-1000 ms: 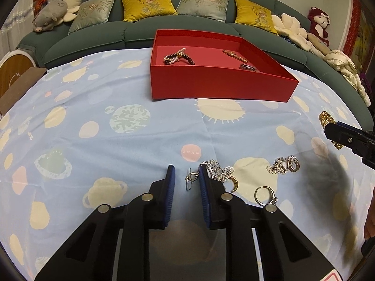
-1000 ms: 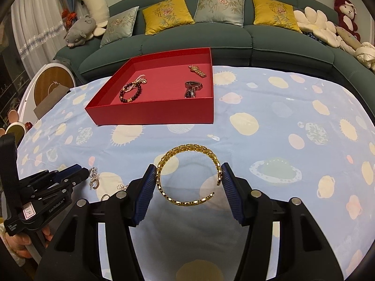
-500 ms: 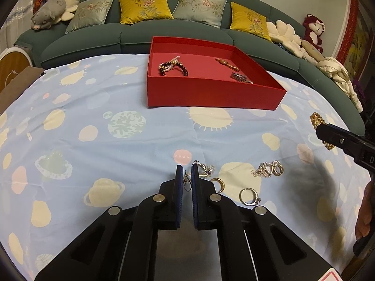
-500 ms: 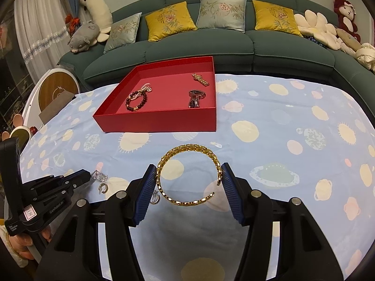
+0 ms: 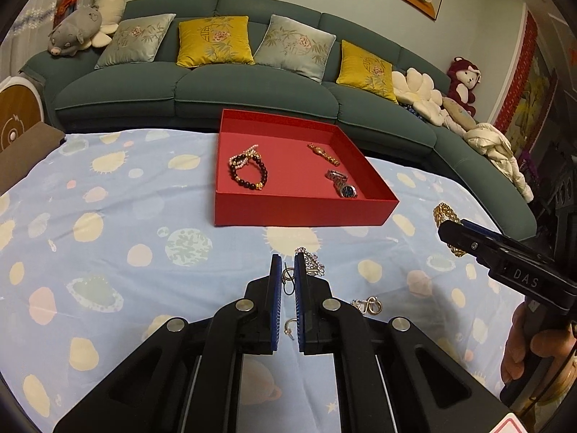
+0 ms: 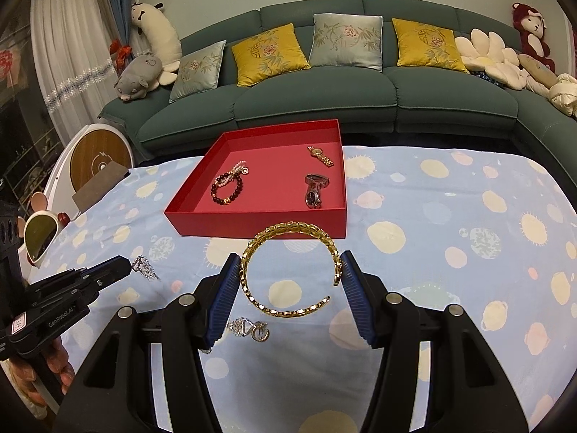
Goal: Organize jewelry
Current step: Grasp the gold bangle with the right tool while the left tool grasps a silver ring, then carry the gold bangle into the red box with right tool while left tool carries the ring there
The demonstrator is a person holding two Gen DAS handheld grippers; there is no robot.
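Between my right gripper's [image 6: 291, 281] jaws hangs a gold bracelet [image 6: 288, 267], gripped just short of the red tray [image 6: 252, 223]. My left gripper [image 5: 287, 285] clenches a small earring [image 5: 288, 279] above the tabletop [image 5: 108, 252]. Both pieces, I judge, need carrying forward over the tray, then releasing.

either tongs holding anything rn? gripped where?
Right tongs: gold bangle, clamped across its two outer sides, open end toward the camera. Left tongs: nearly shut around a small earring, apparently pinching its wire hook.

Dim warm indoor light, soft shadows, sharp focus, strong fisheye bending, dark vignetted corners
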